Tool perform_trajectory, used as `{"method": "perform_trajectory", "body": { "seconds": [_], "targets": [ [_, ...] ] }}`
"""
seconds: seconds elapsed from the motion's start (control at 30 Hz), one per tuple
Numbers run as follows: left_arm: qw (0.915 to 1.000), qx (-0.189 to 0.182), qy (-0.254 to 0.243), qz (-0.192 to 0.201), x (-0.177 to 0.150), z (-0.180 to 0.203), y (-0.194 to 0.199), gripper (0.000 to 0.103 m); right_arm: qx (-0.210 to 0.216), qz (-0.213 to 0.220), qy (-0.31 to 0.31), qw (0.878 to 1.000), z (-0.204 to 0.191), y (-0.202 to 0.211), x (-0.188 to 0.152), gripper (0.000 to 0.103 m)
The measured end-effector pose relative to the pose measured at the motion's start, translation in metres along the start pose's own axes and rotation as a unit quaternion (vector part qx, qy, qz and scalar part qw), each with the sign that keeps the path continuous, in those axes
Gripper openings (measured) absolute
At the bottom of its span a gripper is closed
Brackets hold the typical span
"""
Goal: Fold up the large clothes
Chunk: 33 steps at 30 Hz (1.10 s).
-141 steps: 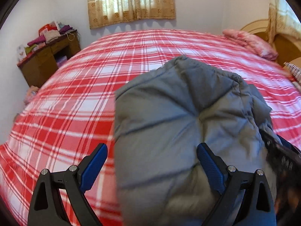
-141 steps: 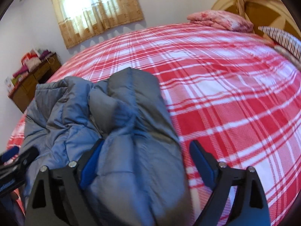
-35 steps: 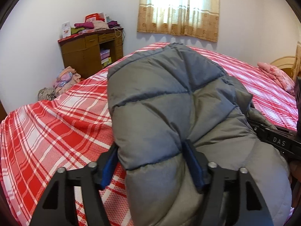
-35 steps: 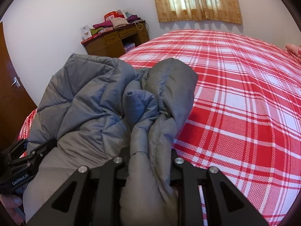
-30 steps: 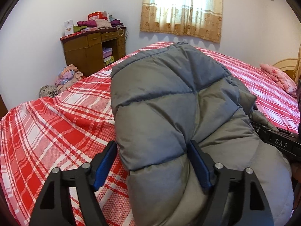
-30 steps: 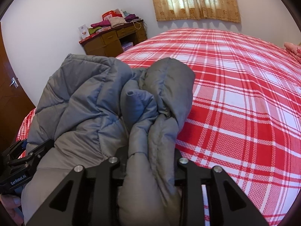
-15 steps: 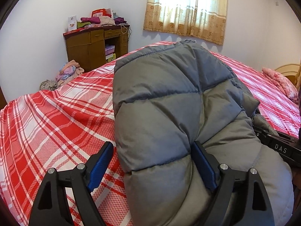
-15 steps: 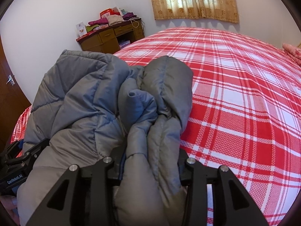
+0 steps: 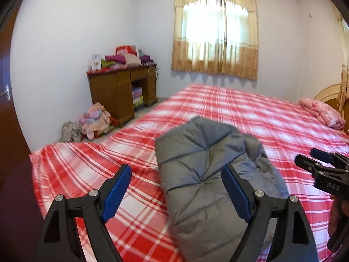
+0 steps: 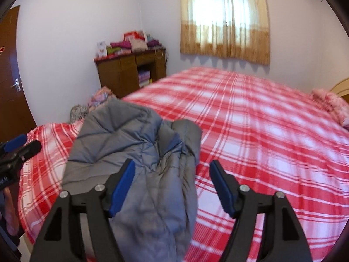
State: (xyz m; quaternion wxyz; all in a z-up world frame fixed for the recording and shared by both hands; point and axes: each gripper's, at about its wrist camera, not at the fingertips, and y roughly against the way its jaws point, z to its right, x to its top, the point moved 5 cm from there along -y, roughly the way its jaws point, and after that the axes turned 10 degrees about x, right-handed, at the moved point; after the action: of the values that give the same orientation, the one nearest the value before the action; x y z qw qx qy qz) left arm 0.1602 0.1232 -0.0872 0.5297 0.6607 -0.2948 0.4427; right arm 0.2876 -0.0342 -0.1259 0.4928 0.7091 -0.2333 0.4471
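A grey quilted puffer jacket lies bundled near the foot corner of a big bed covered in a red-and-white plaid sheet. It is folded into a thick, lumpy roll, with its padded panels facing up on one side and looser, crumpled cloth on the other.

The left gripper hangs over the jacket with its blue-padded fingers spread wide. Neither pad presses on the cloth; the roll sits below and between them, nearer the right-hand finger. The right gripper is above the crumpled side of the jacket and its jaws are opening, the blue pads clear of the fabric, with a fold of the jacket lying beneath the gap. Each gripper shows at the edge of the other's view, and a bit of the person's hand is visible behind the right one.

Beyond the bed a wooden desk stands against the white wall, stacked with folded clothes. A small heap of laundry sits on the floor beside it. A window with beige curtains is on the far wall, and a pink pillow rests at the head of the bed.
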Motion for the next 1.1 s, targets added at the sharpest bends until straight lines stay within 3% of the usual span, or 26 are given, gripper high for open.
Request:
{"method": "perform_trajectory", "body": {
  "seconds": [0.1, 0.27, 1.1],
  "targets": [
    [0.9998, -0.005, 0.005, 0.017, 0.007, -0.004, 0.026, 0.085, 0.000, 0.025, -0.005, 1.000, -0.005, 0.031, 0.000, 0.078],
    [0.9995, -0.010, 0.012, 0.027, 0.010, -0.007, 0.043, 0.085, -0.002, 0.043, 0.007, 0.999, -0.014, 0.049, 0.005, 0.080],
    [0.9997, -0.010, 0.013, 0.015, 0.006, -0.006, 0.041, 0.085, 0.006, 0.049, 0.013, 0.999, -0.020, 0.056, 0.001, 0.081]
  ]
}}
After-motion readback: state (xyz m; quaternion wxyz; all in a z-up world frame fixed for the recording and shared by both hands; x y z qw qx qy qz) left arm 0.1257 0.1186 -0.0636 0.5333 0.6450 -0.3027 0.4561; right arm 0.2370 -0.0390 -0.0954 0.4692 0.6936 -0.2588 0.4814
